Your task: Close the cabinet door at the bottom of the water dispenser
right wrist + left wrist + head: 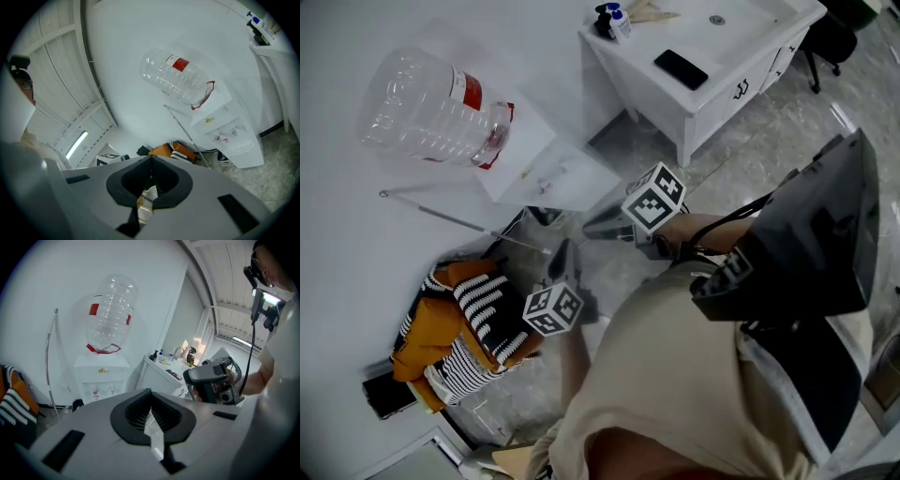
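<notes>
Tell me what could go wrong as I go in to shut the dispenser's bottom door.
The thin metal rod standing beside the water dispenser could get knocked over in passing. A hard shove may rock the clear bottle on top. The striped clothes pile crowds the floor nearby.

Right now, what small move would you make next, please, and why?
Probably carry the left gripper forward and down toward the foot of the water dispenser. It and the right gripper are both shut, empty and well apart from the dispenser, so neither can push on its door yet.
</notes>
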A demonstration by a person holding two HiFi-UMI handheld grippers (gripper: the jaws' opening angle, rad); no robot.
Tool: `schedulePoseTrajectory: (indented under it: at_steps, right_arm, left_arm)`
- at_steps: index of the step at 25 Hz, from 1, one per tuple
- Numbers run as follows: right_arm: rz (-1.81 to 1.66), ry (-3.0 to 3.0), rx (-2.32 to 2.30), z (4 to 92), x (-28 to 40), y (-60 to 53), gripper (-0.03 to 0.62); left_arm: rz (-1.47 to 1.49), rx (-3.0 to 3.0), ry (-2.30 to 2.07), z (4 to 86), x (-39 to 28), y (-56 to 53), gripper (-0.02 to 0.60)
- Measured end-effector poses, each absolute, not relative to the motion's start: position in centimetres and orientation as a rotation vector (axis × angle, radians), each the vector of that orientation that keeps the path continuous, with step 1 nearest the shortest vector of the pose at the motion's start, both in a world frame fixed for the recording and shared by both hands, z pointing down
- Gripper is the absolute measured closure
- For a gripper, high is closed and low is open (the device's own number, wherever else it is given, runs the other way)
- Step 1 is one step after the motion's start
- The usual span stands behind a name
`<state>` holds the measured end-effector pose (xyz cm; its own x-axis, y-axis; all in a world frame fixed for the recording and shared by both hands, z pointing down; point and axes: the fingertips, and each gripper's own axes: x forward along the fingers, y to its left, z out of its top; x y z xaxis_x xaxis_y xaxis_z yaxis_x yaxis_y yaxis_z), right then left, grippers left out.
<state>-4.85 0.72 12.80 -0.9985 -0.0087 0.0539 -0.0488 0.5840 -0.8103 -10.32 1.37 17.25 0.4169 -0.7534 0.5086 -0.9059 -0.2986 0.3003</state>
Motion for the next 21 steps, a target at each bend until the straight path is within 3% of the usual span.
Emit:
schedulePoseTrajectory:
  at_steps: [13, 21]
  right_arm:
    - [1.316, -2.743, 0.141, 12.1, -10.7, 7.8, 0.580]
    - [1.338, -2.825, 0.333, 11.7, -10.3, 12.3, 0.580]
  left_arm:
    - [0.253, 2.201, -1.342, 16.6, -15.3, 8.3, 0.589]
    - [0.281, 2.326, -1.206, 15.8, -15.3, 12.3, 0.589]
